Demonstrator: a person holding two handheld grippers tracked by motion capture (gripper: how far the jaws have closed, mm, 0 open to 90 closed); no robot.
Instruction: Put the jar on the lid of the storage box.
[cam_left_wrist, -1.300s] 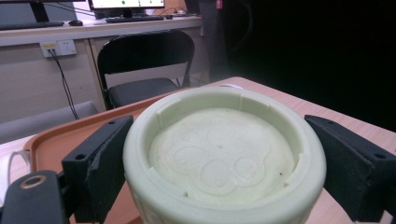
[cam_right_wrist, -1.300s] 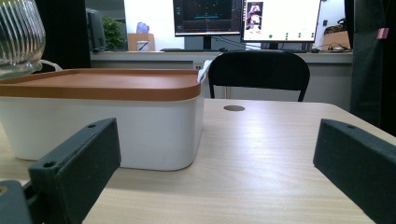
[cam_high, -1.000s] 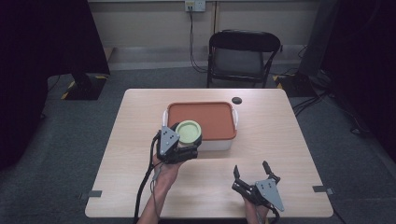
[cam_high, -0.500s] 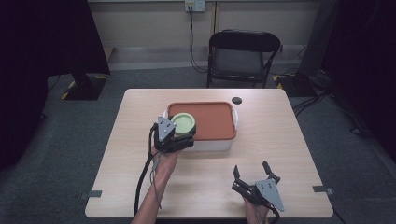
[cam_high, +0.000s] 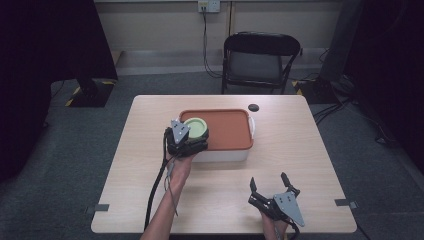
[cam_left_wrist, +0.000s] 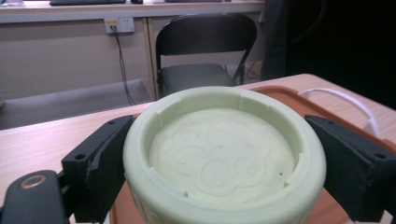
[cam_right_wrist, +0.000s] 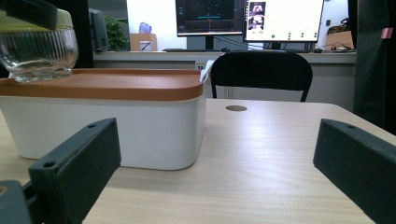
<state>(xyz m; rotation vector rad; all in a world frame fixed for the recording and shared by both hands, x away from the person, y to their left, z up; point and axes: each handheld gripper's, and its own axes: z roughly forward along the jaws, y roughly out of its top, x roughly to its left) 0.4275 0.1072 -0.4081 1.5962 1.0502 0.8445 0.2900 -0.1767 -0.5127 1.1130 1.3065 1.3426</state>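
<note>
Left gripper view: round pale-green embossed lid (cam_left_wrist: 223, 161) between matte black jaws.

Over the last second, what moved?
The left tongs, shut on the green-lidded glass jar, carried it forward from the box's near edge onto the orange lid. The right tongs stayed open near the table's front edge; the box stayed put.

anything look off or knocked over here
Nothing spilled or damaged. The one unusual placement: a glass jar with a pale green lid stands upright on the orange lid of the white box, near its corner, with the left gripper closed around it.
</note>
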